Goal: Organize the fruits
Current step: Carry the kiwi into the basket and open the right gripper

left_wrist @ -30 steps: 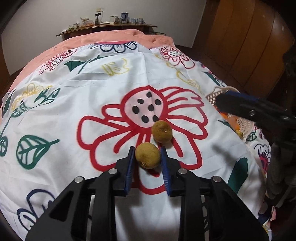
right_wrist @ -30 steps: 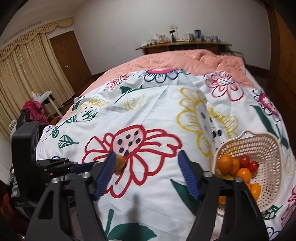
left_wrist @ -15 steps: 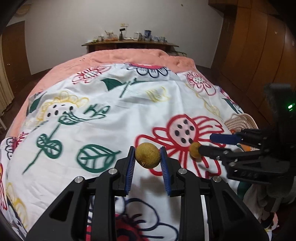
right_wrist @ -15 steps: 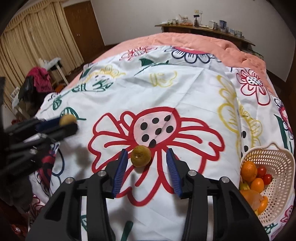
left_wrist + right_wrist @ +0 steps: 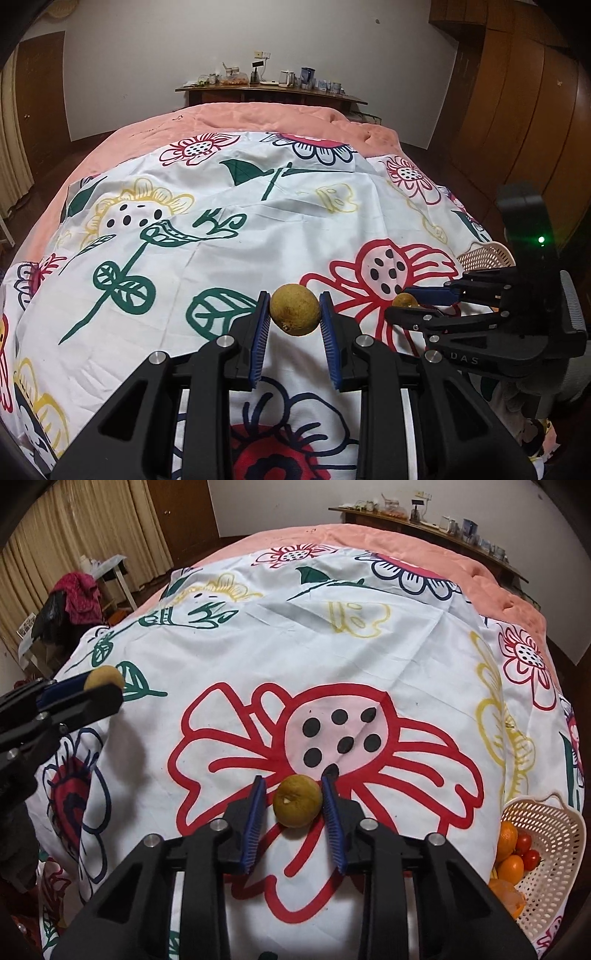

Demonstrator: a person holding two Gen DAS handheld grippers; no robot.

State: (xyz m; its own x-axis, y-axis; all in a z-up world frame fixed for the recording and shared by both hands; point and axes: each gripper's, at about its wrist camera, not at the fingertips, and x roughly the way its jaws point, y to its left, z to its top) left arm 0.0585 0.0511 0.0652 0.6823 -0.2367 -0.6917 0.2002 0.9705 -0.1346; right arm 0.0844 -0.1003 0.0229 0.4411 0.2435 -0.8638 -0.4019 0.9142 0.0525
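Note:
My left gripper [image 5: 294, 314] is shut on a round yellow-brown fruit [image 5: 294, 314] and holds it above the flowered bedsheet [image 5: 258, 229]; it also shows in the right wrist view [image 5: 104, 678]. My right gripper [image 5: 293, 800] has its blue pads on either side of a second yellow-brown fruit [image 5: 296, 800] that rests on the red flower print; small gaps show beside it. That fruit also shows in the left wrist view [image 5: 404, 301]. A cream plastic basket [image 5: 554, 834] at the right holds oranges [image 5: 511, 867] and small red tomatoes [image 5: 526, 851].
A pink quilt [image 5: 258, 118] covers the far end of the bed. A wooden shelf [image 5: 269, 90] with small bottles stands at the wall. Wooden wardrobe doors [image 5: 517, 110] are at the right. Curtains [image 5: 81, 542] and a small white table with clothes [image 5: 107, 566] are at the left.
My left gripper has lifted its fruit off the sheet and carried it left. My right gripper has moved in around the second fruit and its jaws have narrowed.

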